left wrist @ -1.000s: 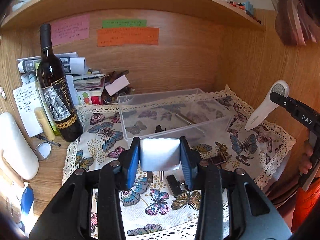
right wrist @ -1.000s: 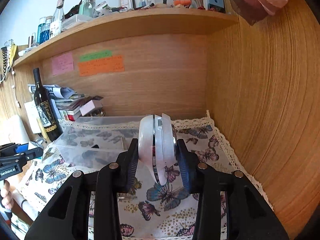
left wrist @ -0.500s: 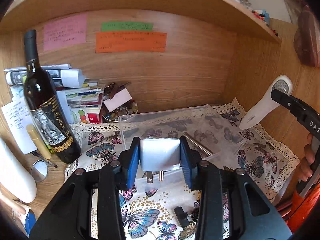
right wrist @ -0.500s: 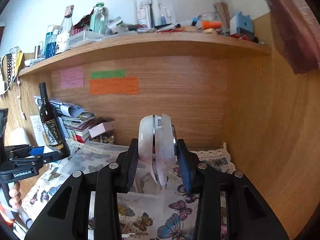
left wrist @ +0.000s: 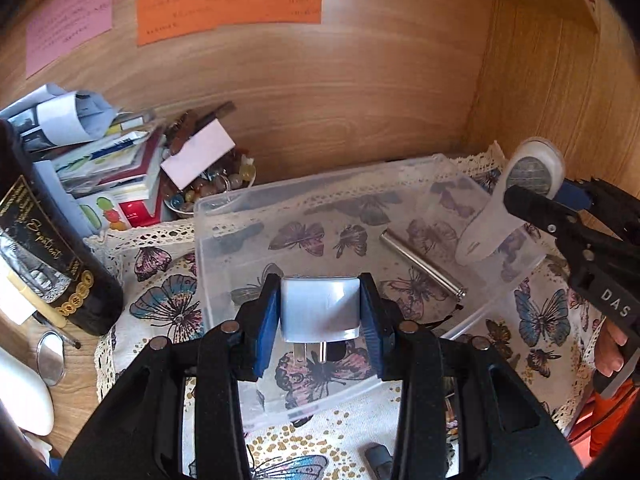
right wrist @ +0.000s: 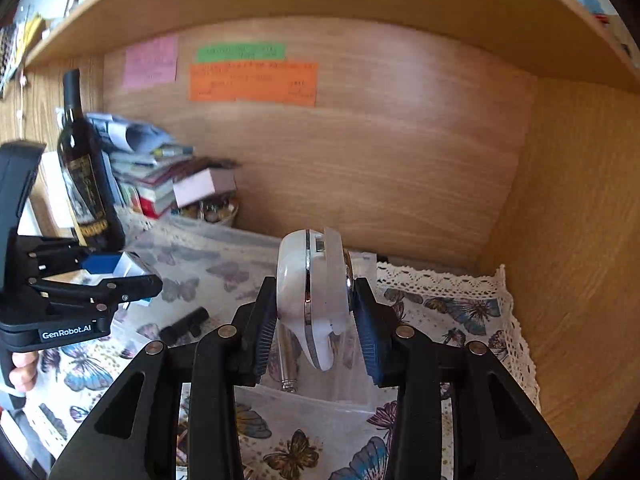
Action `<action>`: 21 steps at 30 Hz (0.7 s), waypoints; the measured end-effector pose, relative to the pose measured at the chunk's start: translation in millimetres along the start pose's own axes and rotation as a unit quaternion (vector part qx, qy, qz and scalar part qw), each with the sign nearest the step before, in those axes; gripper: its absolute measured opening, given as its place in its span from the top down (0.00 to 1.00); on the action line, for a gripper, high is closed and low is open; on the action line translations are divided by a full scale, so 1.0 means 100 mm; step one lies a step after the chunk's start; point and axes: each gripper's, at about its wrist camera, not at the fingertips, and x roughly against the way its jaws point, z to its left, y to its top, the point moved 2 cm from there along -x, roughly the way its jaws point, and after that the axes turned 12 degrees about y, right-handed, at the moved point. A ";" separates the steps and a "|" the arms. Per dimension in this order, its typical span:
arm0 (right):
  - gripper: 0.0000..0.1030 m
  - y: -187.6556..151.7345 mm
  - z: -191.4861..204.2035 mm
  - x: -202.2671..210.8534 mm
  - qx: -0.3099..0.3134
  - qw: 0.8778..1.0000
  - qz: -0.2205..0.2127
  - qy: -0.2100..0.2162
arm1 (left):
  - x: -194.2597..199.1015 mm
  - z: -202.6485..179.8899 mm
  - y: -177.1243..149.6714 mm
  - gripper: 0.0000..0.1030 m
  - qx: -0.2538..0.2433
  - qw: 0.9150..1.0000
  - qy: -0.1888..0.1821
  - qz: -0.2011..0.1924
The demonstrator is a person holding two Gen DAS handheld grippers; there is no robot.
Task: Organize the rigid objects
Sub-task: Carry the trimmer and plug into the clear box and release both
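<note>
While over clear bin (left wrist: 404, 168) — L gripper (left wrist: 319, 312) clamps plug adapter (left wrist: 318, 308), R gripper (right wrist: 314, 308) clamps white gadget (right wrist: 310, 292).

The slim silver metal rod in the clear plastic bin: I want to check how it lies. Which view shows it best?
The left wrist view: the slim silver metal rod lies in full length, diagonally on the floor of the clear plastic bin. The right wrist view shows only part of it behind the gripper fingers.

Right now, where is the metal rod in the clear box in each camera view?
Left wrist view: the metal rod lies diagonally in the clear box, right of centre.
Right wrist view: the rod shows low centre, partly behind the fingers.
Shared landmark: the orange note.
</note>
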 end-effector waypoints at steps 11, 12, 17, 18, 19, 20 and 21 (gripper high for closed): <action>0.65 0.08 0.26 -0.35 0.044 0.999 0.031 0.009 | -0.05 0.05 0.04 0.47 0.013 1.000 -0.005 0.004; 0.64 0.09 0.30 -0.39 0.047 0.998 0.033 0.013 | -0.02 0.06 0.04 0.45 0.015 1.000 -0.004 0.000; 0.58 0.10 0.38 -0.56 0.040 0.997 0.057 0.037 | 0.15 0.16 0.00 0.34 0.029 0.999 -0.001 -0.018; 0.57 0.09 0.39 -0.60 0.037 0.997 0.062 0.041 | 0.18 0.18 -0.01 0.34 0.032 0.999 0.000 -0.020; 0.55 0.07 0.39 -0.64 0.034 0.996 0.070 0.042 | 0.20 0.20 -0.02 0.34 0.035 0.999 0.001 -0.022; 0.55 0.05 0.39 -0.65 0.033 0.996 0.074 0.046 | 0.23 0.22 -0.04 0.34 0.036 0.999 0.001 -0.024; 0.54 0.04 0.41 -0.67 0.032 0.995 0.079 0.051 | 0.26 0.23 -0.05 0.34 0.036 0.999 0.001 -0.025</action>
